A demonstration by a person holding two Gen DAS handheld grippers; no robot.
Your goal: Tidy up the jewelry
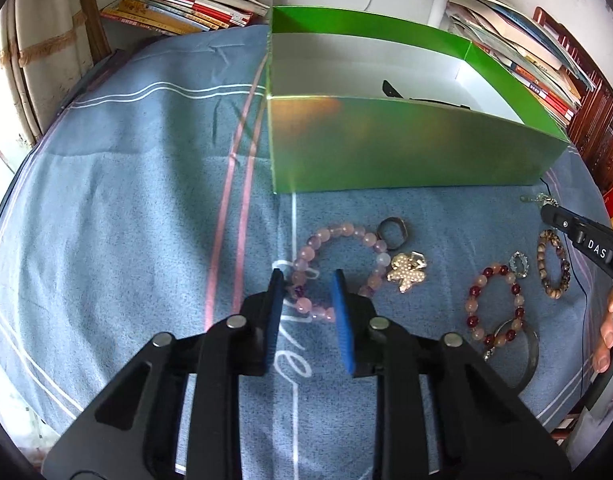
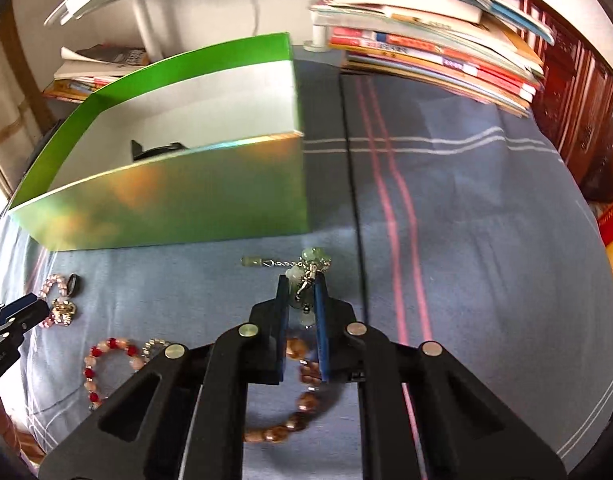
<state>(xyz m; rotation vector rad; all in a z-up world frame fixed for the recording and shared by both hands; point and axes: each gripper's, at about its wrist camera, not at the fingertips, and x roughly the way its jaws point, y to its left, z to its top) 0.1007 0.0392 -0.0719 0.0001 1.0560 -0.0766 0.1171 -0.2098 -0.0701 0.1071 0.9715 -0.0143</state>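
Observation:
My left gripper (image 1: 308,280) is open, its blue pads straddling the near-left beads of a pink bead bracelet (image 1: 338,236) on the blue cloth. Beside it lie a dark ring (image 1: 393,232), a pearl flower brooch (image 1: 407,272), a red and peach bead bracelet (image 1: 493,304), a small crystal ring (image 1: 519,264) and a brown bead bracelet (image 1: 552,265). My right gripper (image 2: 302,282) is shut on a green jade bracelet with a silver chain (image 2: 306,270), just in front of the green box (image 2: 178,196). The brown bead bracelet (image 2: 302,400) lies under it.
The green box (image 1: 406,144) is open, white inside, with a dark item (image 1: 390,89) in it. Stacks of books (image 1: 182,8) stand behind it and more books (image 2: 430,52) at the right. A grey bangle (image 1: 531,352) lies near the cloth's right edge.

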